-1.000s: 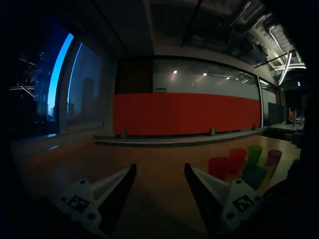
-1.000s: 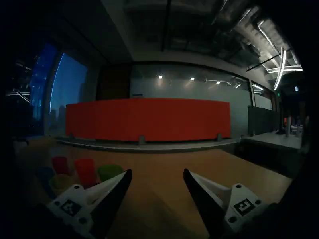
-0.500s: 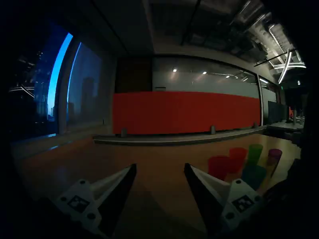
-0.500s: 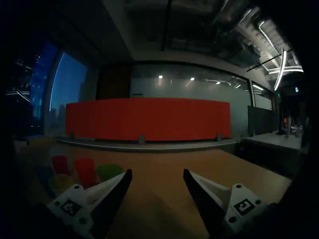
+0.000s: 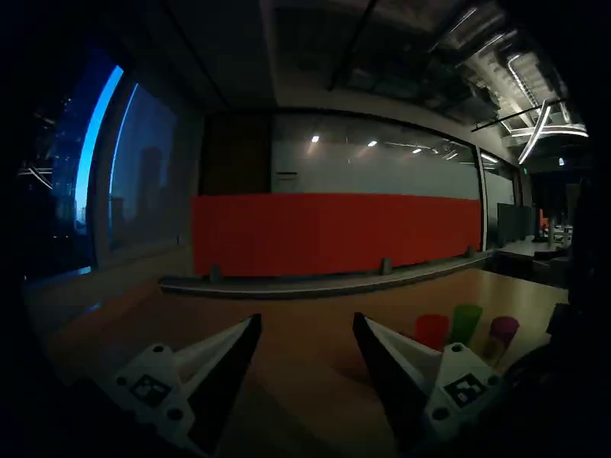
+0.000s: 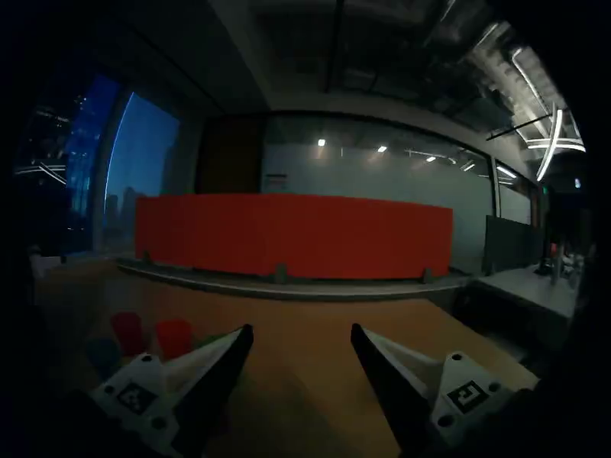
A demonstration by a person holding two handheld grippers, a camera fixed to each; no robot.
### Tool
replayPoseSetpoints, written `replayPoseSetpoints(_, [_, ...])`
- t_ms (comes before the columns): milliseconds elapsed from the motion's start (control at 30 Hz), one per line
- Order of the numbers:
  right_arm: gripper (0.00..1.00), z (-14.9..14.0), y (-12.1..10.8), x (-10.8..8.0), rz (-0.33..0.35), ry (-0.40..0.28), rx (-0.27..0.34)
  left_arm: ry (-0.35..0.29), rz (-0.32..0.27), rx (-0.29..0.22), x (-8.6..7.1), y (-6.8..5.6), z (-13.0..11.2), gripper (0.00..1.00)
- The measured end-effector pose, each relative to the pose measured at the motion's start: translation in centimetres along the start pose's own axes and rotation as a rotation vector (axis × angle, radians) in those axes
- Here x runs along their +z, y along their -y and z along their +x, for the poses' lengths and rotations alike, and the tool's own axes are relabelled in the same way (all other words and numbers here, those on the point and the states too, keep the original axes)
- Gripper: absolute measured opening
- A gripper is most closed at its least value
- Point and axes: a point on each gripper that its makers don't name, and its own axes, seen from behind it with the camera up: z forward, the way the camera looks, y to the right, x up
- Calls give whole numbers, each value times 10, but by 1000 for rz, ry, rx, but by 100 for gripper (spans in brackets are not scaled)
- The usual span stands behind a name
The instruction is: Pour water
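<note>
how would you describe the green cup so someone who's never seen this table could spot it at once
Find the long red partition along the far edge of the wooden table. In the left gripper view, look low on the right, on the tabletop. The green cup stands there between a red cup and a purple cup, the only green one.

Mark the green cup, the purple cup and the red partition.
green cup point(image 5: 465, 322): left gripper view, its side wall.
purple cup point(image 5: 505, 329): left gripper view, its upper wall.
red partition point(image 5: 336, 233): left gripper view, panel's middle.
</note>
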Motion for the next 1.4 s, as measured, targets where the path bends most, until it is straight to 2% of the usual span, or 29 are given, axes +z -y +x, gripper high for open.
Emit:
replayPoseSetpoints(267, [99,53,-11,0,2,-9,0,-24,-35,33,3,-10,62,88])
replayPoseSetpoints(667, [99,115,-17,1,16,-23,-3,-81,-67,46,6,-18,147,88])
replayPoseSetpoints(767, [99,119,-16,0,23,-21,-10,-88,-69,54,6,-20,156,88])
replayPoseSetpoints(1000, [99,117,-10,-1,49,-7,-8,-64,-96,35,8,-25,154,88])
replayPoseSetpoints(1200, [99,124,0,-2,107,-12,-2,-62,-159,35,7,-38,156,88])
replayPoseSetpoints(1400, [99,135,18,-7,214,-25,0,-54,-252,18,4,-55,158,88])
